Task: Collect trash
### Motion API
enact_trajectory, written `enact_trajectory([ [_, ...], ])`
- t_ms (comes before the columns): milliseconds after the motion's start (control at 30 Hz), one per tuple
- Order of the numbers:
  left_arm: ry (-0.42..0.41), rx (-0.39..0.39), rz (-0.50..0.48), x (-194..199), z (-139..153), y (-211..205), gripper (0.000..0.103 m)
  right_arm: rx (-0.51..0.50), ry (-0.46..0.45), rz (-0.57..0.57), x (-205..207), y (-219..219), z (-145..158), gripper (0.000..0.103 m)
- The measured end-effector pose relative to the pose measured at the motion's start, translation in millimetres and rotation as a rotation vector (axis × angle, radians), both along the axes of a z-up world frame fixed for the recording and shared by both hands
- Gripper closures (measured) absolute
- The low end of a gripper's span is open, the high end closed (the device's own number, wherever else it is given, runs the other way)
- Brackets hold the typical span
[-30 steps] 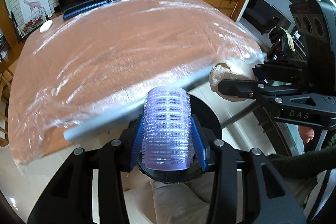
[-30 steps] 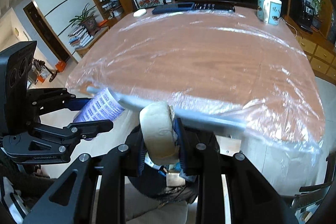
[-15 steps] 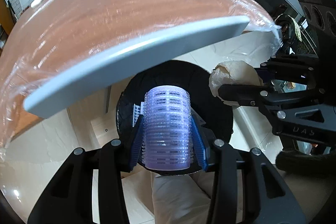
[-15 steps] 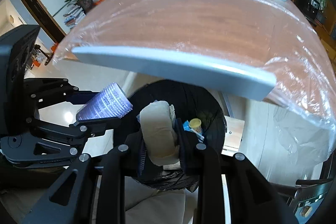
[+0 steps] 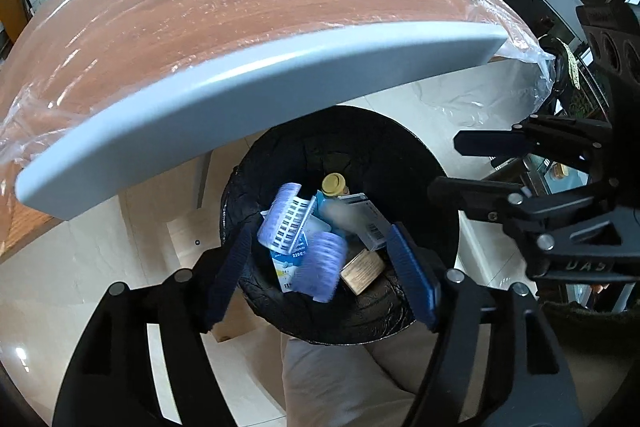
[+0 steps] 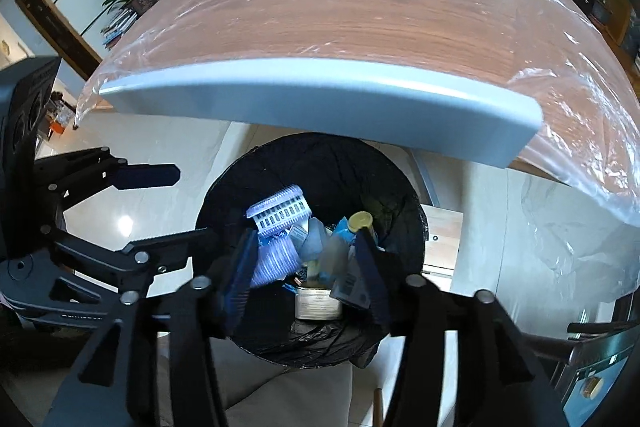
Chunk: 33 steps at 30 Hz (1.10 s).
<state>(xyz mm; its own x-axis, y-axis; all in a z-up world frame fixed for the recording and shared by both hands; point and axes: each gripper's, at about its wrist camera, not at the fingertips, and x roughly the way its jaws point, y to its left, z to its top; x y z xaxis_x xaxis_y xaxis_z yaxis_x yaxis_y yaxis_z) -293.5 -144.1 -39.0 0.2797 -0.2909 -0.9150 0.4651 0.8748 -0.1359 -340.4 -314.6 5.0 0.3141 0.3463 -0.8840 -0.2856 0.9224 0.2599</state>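
Purple roller [image 5: 320, 266] blurs mid-frame w/ other trash in black bin [image 5: 436, 183]; left gripper [image 5: 325, 268] & right gripper [image 6: 306, 273] both spread, holding nothing.

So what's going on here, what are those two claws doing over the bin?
A person is collecting trash with two handheld claws. Both the left claw and right claw hang open over the black bin beside the table. A purple hair roller shows blurred between the left claw's fingers, apparently dropping onto the trash inside.

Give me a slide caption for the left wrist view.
Open left gripper above black bin, purple hair roller dropping in.
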Motion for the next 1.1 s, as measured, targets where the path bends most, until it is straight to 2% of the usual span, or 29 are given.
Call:
enact_trajectory([
  [67,-0.017,-0.015,-0.004,0.2,10.1,1.8,0.032,0.007,-0.021,-0.004,-1.3,-2.5,11.2,0.050],
  [133,-0.063,-0.030,-0.005,-1.3,30.0,5.8,0.031,0.026,-0.068,-0.008,-1.0,-6.2,32.7,0.041],
  [200,-0.110,-0.057,0.008,2.3,52.0,13.5,0.024,0.042,-0.118,-0.023,3.9,-10.3,52.8,0.033],
  [300,-0.208,-0.095,0.061,19.1,86.0,28.4,0.011,0.040,-0.200,-0.083,25.6,-23.1,78.9,0.021],
  [400,-0.277,-0.077,0.143,55.1,102.6,47.5,0.011,-0.018,-0.266,-0.182,67.7,-44.1,90.2,0.012],
  [467,-0.296,-0.052,0.198,82.2,103.9,59.6,0.011,-0.060,-0.278,-0.233,100.8,-57.3,86.1,0.007],
  [700,-0.291,0.014,0.355,180.5,83.5,114.1,0.011,-0.220,-0.240,-0.340,203.5,-101.6,47.6,0.007],
  [900,-0.255,0.041,0.420,245.0,66.3,140.2,0.011,-0.224,-0.214,-0.403,253.6,-130.6,35.6,0.007],
  [1100,-0.235,0.040,0.451,277.5,52.8,148.0,0.011,-0.238,-0.184,-0.428,279.3,-142.8,18.5,0.006],
])
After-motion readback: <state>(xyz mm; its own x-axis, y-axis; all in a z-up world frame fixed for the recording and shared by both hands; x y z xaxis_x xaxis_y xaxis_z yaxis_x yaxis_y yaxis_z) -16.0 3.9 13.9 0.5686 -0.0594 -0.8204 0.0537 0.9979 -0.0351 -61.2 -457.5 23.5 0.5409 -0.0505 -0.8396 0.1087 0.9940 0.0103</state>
